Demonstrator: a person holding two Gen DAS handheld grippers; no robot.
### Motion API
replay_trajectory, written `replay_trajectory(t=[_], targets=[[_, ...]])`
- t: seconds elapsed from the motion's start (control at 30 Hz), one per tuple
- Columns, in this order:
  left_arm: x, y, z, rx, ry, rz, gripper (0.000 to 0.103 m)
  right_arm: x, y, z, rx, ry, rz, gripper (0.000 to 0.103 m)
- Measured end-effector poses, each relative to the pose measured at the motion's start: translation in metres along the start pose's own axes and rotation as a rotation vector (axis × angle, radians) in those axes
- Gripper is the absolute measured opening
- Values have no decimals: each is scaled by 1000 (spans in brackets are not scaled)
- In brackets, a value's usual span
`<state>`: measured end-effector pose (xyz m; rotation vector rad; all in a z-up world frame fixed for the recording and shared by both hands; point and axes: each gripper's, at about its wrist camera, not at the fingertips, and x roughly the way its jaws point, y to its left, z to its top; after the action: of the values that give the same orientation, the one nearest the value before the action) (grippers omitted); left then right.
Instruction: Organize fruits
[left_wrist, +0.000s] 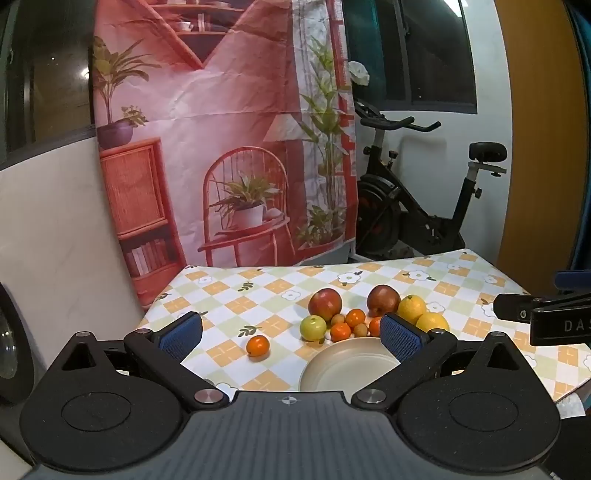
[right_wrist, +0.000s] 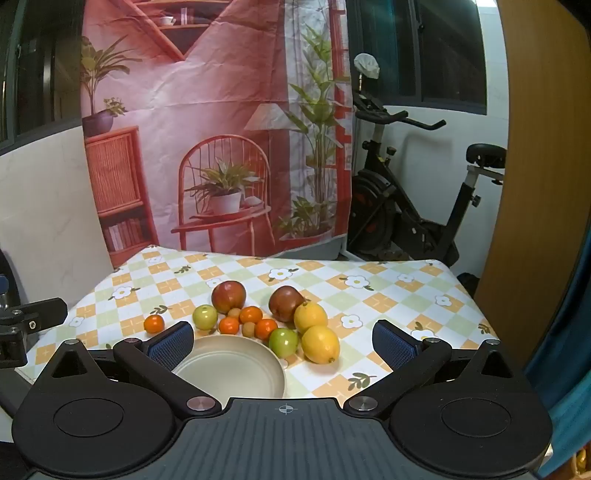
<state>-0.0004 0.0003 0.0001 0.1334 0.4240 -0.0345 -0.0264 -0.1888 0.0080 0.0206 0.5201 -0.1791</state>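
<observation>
each gripper, the left gripper (left_wrist: 291, 330) and the right gripper (right_wrist: 282, 341), is matte black plastic with a ribbed grey top plate bearing a small crosshair mark. two angled arms pivot on silver round screws beside large round black discs and triangular cut-outs. the fingers (left_wrist: 183, 332) carry blue textured pads; white letters "das" show on the right one's side.

**Fruit crowding the far side of the bowl, table edges lying open**

A tight cluster of fruit (right_wrist: 258, 321) is pressing against the far rim of the bowl (right_wrist: 236, 373), blocking a straight reach there. One lone orange (right_wrist: 154, 323) is sitting apart at the left. The tablecloth (right_wrist: 388, 295) to the right and beyond is lying bare, offering passage.
</observation>
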Motion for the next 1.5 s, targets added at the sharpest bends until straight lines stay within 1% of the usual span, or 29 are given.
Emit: replay_trajectory(t=[0.27,0.43,1.5], targets=[[-2,-1,0,8,2,-8,103,0,0,0,0,4,0,103],[1,0,0,2,7,2,103,0,0,1,-2,3,-1,103],[0,1,0,-3,5,0,103,-1,-2,3,-6,1,-3,103]])
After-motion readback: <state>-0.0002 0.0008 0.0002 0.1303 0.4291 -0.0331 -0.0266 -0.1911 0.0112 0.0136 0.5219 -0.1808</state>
